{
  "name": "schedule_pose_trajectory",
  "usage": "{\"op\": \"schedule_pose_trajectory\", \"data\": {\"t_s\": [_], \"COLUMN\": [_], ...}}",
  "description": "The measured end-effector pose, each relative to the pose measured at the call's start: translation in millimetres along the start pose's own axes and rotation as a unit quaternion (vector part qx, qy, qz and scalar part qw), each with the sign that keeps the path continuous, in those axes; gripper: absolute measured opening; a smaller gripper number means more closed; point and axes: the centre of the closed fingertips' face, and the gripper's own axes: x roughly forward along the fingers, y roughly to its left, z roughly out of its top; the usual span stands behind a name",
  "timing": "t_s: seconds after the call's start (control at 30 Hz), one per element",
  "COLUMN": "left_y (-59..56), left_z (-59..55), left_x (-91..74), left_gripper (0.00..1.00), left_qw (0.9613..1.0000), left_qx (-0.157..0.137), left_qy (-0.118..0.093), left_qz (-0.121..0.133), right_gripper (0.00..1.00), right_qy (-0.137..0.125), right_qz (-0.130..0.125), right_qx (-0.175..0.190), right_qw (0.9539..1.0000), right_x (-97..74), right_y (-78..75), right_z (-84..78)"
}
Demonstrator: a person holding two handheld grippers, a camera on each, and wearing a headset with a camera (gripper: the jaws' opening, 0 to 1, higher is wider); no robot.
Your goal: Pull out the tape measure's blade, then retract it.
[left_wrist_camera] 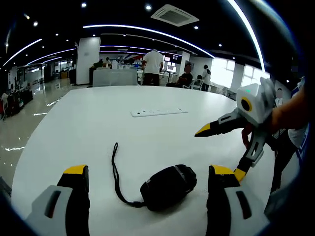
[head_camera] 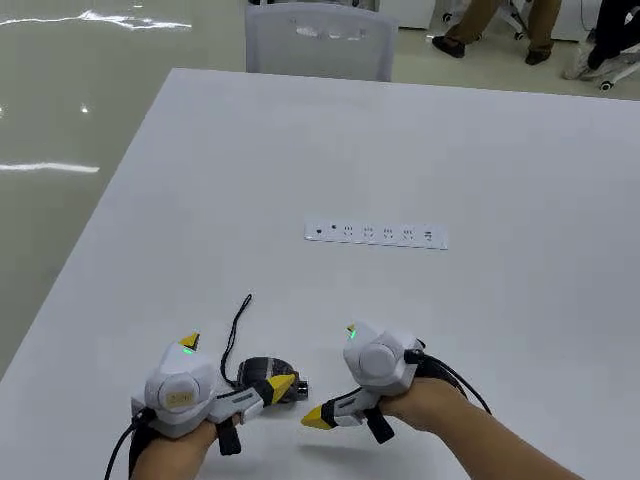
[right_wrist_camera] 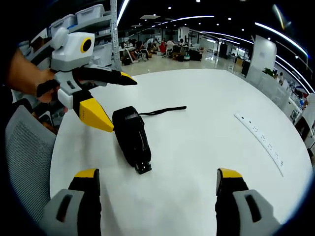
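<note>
A black tape measure (head_camera: pixel 262 372) with a black wrist strap (head_camera: pixel 237 330) lies on the white table (head_camera: pixel 400 150) near its front edge. My left gripper (head_camera: pixel 235 363) is open, its yellow-tipped jaws on either side of the case; in the left gripper view the tape measure (left_wrist_camera: pixel 170 186) lies between them, untouched. My right gripper (head_camera: pixel 334 373) is also open, just right of the case and facing it. In the right gripper view the tape measure (right_wrist_camera: pixel 132 137) lies ahead with its blade tip (right_wrist_camera: pixel 142 168) nearest, and the left gripper (right_wrist_camera: pixel 117 102) stands behind it. No blade is drawn out.
A white power strip (head_camera: pixel 376 234) lies flat at mid-table. A grey chair (head_camera: pixel 320 40) stands at the far edge, and seated people's legs (head_camera: pixel 500 25) show beyond it. The table's left edge runs close to my left gripper.
</note>
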Motion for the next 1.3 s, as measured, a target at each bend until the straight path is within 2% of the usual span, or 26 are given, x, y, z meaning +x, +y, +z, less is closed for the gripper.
{"op": "schedule_pose_trajectory", "data": {"t_s": [0.1,0.13,0.27,0.33,0.37,0.4,0.43,0.47,0.53,0.57,0.6,0.63,0.67,0.7,0.73,0.83,0.97,1.07,1.17,1.2,1.23,1.3], "left_y": [5.5,5.6,2.7,7.2,9.6,16.4,19.8,17.9,26.3,30.4,33.9,36.2,32.4,32.6,41.1,50.0,57.2,50.7,52.6,60.9,63.8,56.5], "left_z": [-2.2,-2.3,-5.6,-8.2,-8.9,-11.0,-11.8,-9.6,-11.2,-12.1,-12.3,-12.3,-10.5,-10.5,-13.2,-16.1,-26.0,-36.4,-39.4,-40.8,-42.1,-40.4], "left_x": [-5.2,-6.7,-14.8,-20.6,-23.4,-28.9,-31.9,-34.0,-40.5,-44.9,-48.3,-51.2,-53.5,-55.8,-63.1,-73.8,-85.3,-96.6,-107.4,-110.6,-114.8,-117.4], "left_gripper": [0.99,0.99,0.99,0.99,0.99,0.99,0.99,0.99,0.99,0.99,0.99,0.99,0.99,0.99,0.99,0.99,0.99,0.99,0.99,0.99,0.99,0.99], "left_qw": [0.9998,0.9997,0.9991,0.9992,0.9992,0.9993,0.9993,0.9992,0.999,0.9989,0.9987,0.9987,0.9991,0.9993,0.9994,0.9998,0.9997,0.9996,0.9997,0.9997,0.9996,0.9996], "left_qx": [0.02,0.021,0.034,0.028,0.025,0.026,0.028,0.031,0.039,0.044,0.047,0.046,0.038,0.034,0.032,0.017,0.022,0.019,0.014,0.014,0.016,0.017], "left_qy": [-0.001,-0.003,0.003,0.004,0.003,0.001,0.0,-0.004,0.002,0.003,0.0,-0.001,0.002,0.003,0.002,0.001,0.005,0.019,0.021,0.021,0.021,0.022], "left_qz": [-0.007,-0.012,-0.027,-0.03,-0.03,-0.027,-0.025,-0.026,-0.021,-0.019,-0.019,-0.019,-0.018,-0.017,-0.014,-0.009,-0.005,-0.004,-0.002,-0.001,-0.003,-0.005], "right_gripper": [1.0,1.0,1.0,1.0,1.0,1.0,1.0,1.0,1.0,1.0,1.0,1.0,1.0,1.0,1.0,1.0,1.0,1.0,1.0,1.0,1.0,1.0], "right_qy": [-0.003,-0.015,-0.031,-0.041,-0.045,-0.045,-0.047,-0.047,-0.052,-0.067,-0.069,-0.067,-0.071,-0.076,-0.078,-0.077,-0.083,-0.082,-0.079,-0.078,-0.08,-0.079], "right_qz": [-0.021,-0.027,-0.055,-0.073,-0.076,-0.08,-0.085,-0.092,-0.106,-0.118,-0.127,-0.134,-0.143,-0.148,-0.153,-0.167,-0.182,-0.195,-0.205,-0.207,-0.209,-0.214], "right_qx": [0.004,0.011,0.029,0.043,0.048,0.06,0.065,0.068,0.092,0.117,0.13,0.14,0.149,0.158,0.164,0.161,0.166,0.167,0.17,0.172,0.176,0.176], "right_qw": [0.9998,0.9995,0.9976,0.9956,0.9949,0.994,0.9932,0.9923,0.9887,0.9838,0.9809,0.9788,0.9759,0.9734,0.9715,0.9697,0.9657,0.963,0.9606,0.9601,0.9587,0.9576], "right_x": [-11.9,-15.2,-34.2,-43.4,-49.3,-56.1,-58.9,-63.0,-75.1,-82.7,-87.7,-92.7,-99.6,-106.0,-113.0,-130.8,-150.0,-162.2,-173.5,-176.5,-180.9,-186.9], "right_y": [-5.7,-8.1,-17.7,-26.3,-23.8,-23.3,-29.0,-32.0,-31.9,-34.4,-36.6,-37.8,-39.6,-37.4,-37.0,-33.9,-29.4,-26.7,-24.7,-23.8,-19.8,-19.8], "right_z": [-3.3,-1.6,-7.0,-13.1,-15.8,-22.8,-28.2,-34.0,-46.6,-50.8,-56.0,-62.0,-68.6,-70.9,-76.0,-83.3,-95.1,-109.0,-118.7,-121.1,-122.6,-128.3]}}
